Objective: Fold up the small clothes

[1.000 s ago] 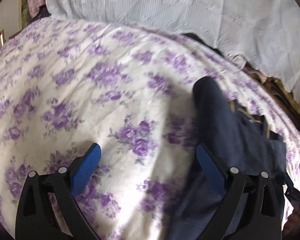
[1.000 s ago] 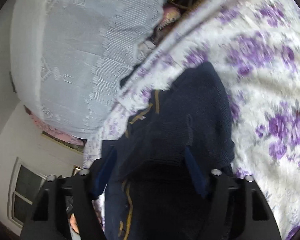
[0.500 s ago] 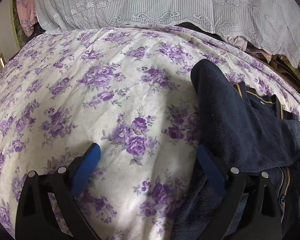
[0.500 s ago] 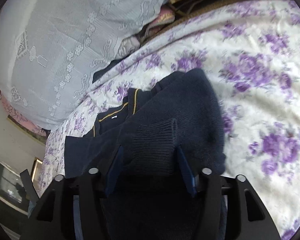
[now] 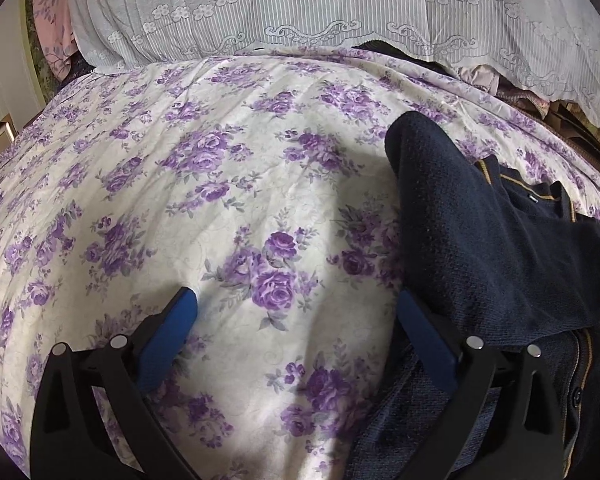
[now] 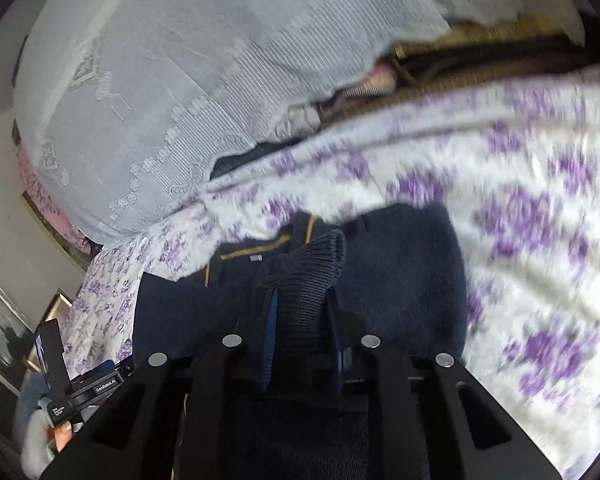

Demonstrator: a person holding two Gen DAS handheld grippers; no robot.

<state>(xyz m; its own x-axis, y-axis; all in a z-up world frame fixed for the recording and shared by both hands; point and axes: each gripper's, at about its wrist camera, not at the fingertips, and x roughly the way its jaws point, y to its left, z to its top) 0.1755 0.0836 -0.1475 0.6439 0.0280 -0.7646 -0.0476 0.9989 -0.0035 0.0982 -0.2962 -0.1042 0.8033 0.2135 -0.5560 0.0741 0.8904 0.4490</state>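
Right fingers [image 6: 270,320] have just closed on the sweater's ribbed cuff [image 6: 304,280] between them.

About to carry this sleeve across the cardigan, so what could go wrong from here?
1. The right gripper has just closed on the ribbed cuff, which sits bunched between the pads; a hard pull may slip it free.
2. The left gripper is open over the floral sheet, not pinning the navy cardigan, so the whole garment may drag along.
3. The right wrist view is blurred; a fast swing could land the fold crooked.
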